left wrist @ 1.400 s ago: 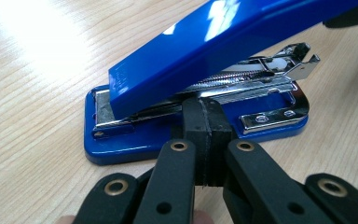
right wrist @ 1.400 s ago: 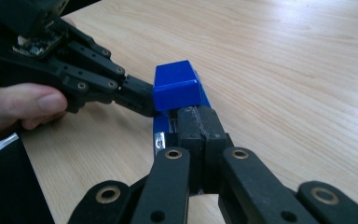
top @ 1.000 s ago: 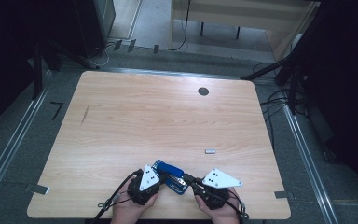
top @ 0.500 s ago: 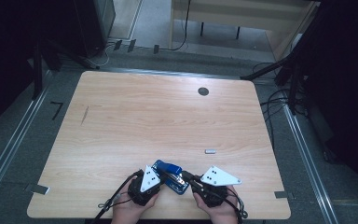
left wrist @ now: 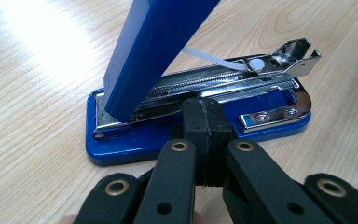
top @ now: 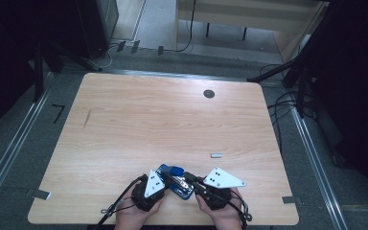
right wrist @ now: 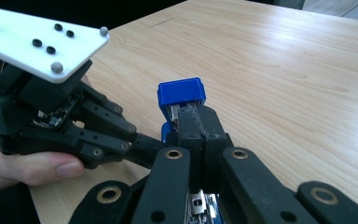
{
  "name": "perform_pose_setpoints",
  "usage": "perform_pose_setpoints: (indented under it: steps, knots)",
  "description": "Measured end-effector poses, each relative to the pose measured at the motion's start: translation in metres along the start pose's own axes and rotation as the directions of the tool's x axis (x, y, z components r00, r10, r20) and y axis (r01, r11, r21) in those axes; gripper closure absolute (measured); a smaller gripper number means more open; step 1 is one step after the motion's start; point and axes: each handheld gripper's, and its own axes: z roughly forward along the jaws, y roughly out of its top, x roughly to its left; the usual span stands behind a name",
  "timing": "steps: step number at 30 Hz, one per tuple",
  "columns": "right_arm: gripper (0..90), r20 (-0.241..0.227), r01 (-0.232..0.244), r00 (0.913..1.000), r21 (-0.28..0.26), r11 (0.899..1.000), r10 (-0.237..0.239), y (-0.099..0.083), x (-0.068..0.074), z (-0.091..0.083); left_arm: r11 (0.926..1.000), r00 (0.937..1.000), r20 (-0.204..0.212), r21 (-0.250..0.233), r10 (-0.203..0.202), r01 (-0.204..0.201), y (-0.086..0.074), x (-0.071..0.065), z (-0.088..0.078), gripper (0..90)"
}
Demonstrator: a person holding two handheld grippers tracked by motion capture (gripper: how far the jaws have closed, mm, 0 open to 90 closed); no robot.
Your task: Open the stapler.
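Stapler [top: 175, 178] first: we see a blue one lying on the wooden table [top: 172, 124] close to its near edge, between the two hand-held grippers. In the left gripper view its blue lid [left wrist: 154, 51] is swung up steeply on its hinge, leaving the chrome staple channel [left wrist: 223, 79] bare along the blue base [left wrist: 121, 149], with a thin white strip running along the channel toward the front end.

We find the left gripper [left wrist: 204, 135] with its jaws brought fully together, their tips pressed against the side of the stapler at about the middle of the channel. They seem to hold nothing between them, though from this angle we cannot be sure the tips are not nipping the channel's edge. In the high view this gripper [top: 165, 184] sits just left of the stapler, held by the left hand [top: 134, 215].

In its own view the right gripper [right wrist: 200, 135] also has its jaws closed flat against each other, resting over the stapler's length with the raised lid's end [right wrist: 181, 95] just beyond the tips and a bit of chrome visible below the linkage. The right hand [top: 220, 213] holds it from the near edge.

Farther out on the table lies a small grey piece [top: 215, 155], well apart from the stapler, and a dark round spot [top: 209, 94] sits near the far edge.
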Motion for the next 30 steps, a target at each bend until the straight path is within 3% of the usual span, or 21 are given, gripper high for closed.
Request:
perform_pose_setpoints:
  steps: [12, 30]
  knots:
    - [90.0, 0.006, 0.012, 0.9999, 0.014, 1.0, -0.012, 0.009, 0.002, 0.004, 1.0, 1.0, -0.006, 0.003, 0.007, -0.007, 0.0, -0.001, 0.0, 90.0]
    - [90.0, 0.005, 0.015, 0.9999, -0.01, 1.0, -0.015, 0.016, 0.005, 0.01, 1.0, 0.9999, -0.009, 0.0, 0.008, -0.008, 0.0, -0.001, 0.0, 90.0]
